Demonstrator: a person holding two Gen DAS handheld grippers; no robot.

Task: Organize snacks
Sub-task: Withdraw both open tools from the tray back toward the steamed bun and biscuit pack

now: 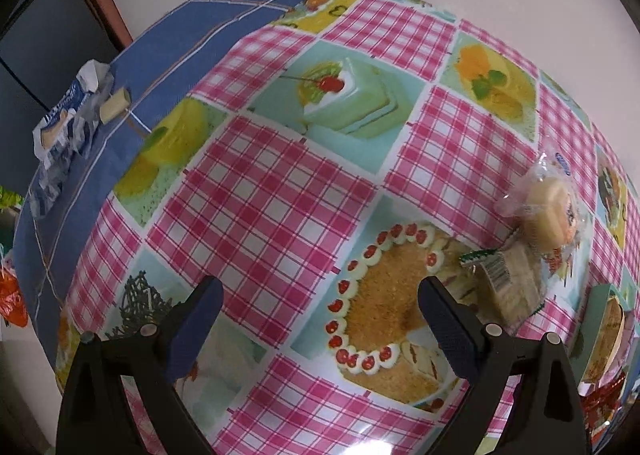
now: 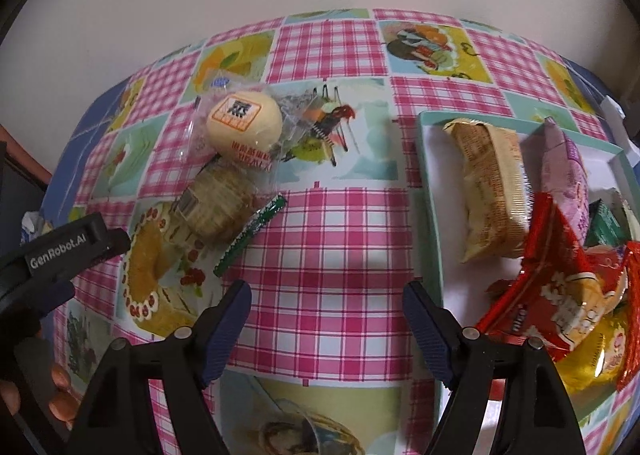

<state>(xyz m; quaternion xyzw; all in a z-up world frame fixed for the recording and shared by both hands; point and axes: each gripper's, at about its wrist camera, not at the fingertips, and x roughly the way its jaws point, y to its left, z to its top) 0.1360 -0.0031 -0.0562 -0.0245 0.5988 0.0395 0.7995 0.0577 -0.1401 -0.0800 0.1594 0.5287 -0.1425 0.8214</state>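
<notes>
Above the tablecloth point(image 2: 328, 239), both grippers point(image 1: 320, 319) point(image 2: 326, 319) gape empty, seemingly clear of the tray point(image 2: 430, 191).

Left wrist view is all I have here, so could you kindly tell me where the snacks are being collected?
Observer: In a shallow teal box right of the right gripper, mostly outside your frame.
Operator: Thank you. What is in it already?
Observer: A tan packet, a pink bag and a red bag, among others.
Operator: Is the right gripper carrying anything?
Observer: No, its jaws stand open over bare tablecloth.
Operator: What is printed on the round bun?
Observer: The wrapped bun shows an orange-framed label on top, hidden from your side.
</notes>
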